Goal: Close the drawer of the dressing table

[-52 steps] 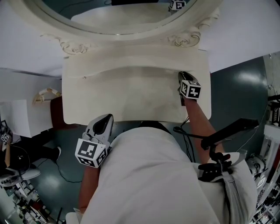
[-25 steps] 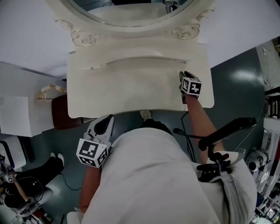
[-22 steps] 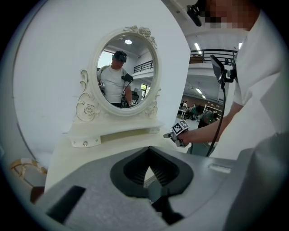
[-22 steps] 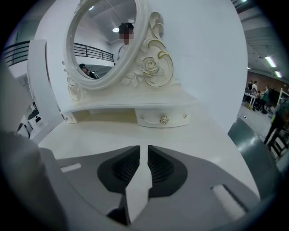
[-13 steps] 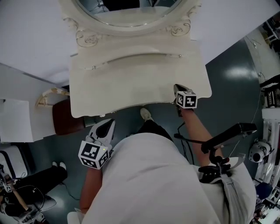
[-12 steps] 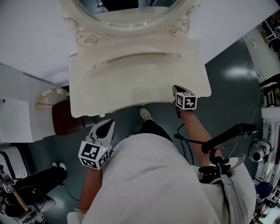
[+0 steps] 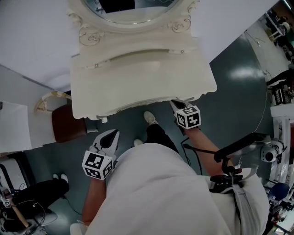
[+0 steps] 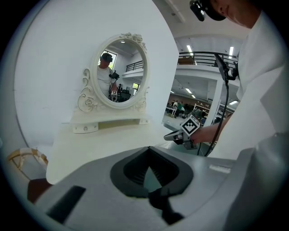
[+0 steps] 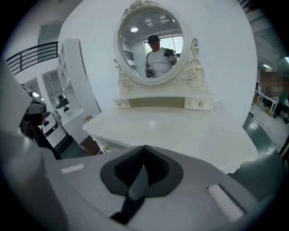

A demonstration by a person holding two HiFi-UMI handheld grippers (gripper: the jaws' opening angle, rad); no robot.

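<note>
Standing ahead of both sets of jaws, the dressing table (image 7: 138, 82) shows its drawer (image 9: 98, 142) front tucked in under the tabletop's edge. The right gripper (image 7: 175, 104) hovers just short of that front edge, jaws pressed together on nothing. The left gripper (image 7: 114, 134), farther back from the table, is likewise closed and empty, with the oval mirror (image 7: 133, 7) far beyond both.

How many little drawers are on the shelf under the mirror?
2: left drawer at the shelf's left end, right drawer at its right end. None seem hidden.
</note>
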